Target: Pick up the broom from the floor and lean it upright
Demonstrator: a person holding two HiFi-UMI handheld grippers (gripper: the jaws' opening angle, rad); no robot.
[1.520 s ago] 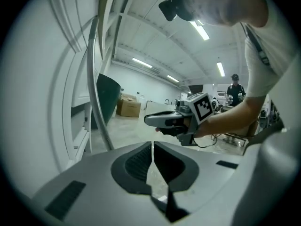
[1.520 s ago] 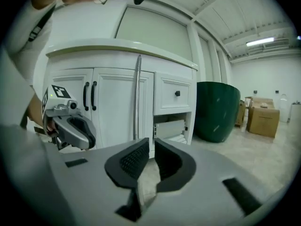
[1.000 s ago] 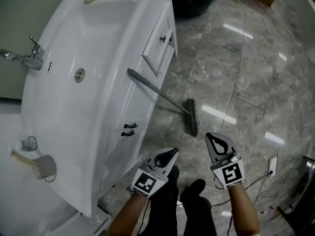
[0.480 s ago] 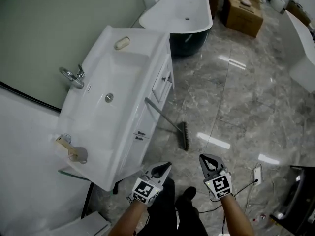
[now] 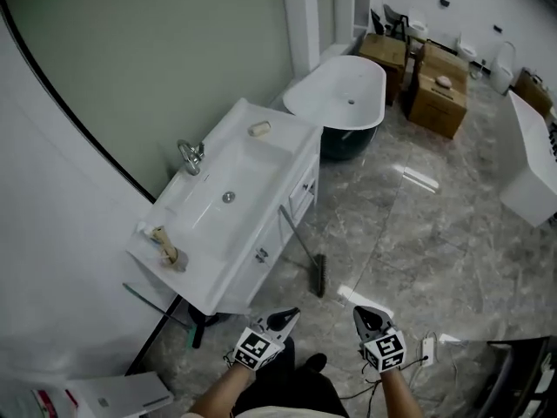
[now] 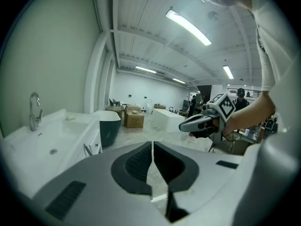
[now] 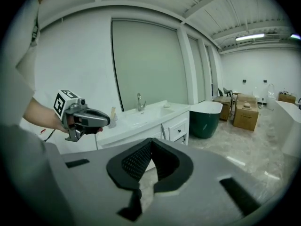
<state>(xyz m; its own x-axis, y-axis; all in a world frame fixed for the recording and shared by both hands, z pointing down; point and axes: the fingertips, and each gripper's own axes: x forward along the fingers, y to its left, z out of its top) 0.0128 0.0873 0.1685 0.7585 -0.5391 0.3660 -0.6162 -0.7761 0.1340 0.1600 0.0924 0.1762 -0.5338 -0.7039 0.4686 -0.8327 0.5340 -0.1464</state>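
The broom [image 5: 300, 246] leans against the front of the white vanity [image 5: 261, 181]. Its grey handle top rests by the drawers and its dark brush head [image 5: 318, 275] stands on the marble floor. Both grippers hang at the bottom of the head view, well short of the broom and touching nothing. My left gripper [image 5: 290, 316] is shut and empty; its own view shows the jaws [image 6: 152, 144] closed together. My right gripper [image 5: 359, 312] is also shut with nothing in it [image 7: 151, 143]. Each gripper view shows the other gripper held level in the air.
The vanity carries a sink, a faucet [image 5: 190, 155] and a soap bar [image 5: 258, 129]. A dark-sided bathtub [image 5: 339, 103] stands behind it, with cardboard boxes [image 5: 439, 94] beyond. A power strip and cable [image 5: 428, 348] lie on the floor by my right hand. My shoe [image 5: 312, 362] shows below.
The head view has pulled up and back, taking in much more of the room. Both shut grippers rose with it, away from the floor. The broom stays leaning on the vanity.
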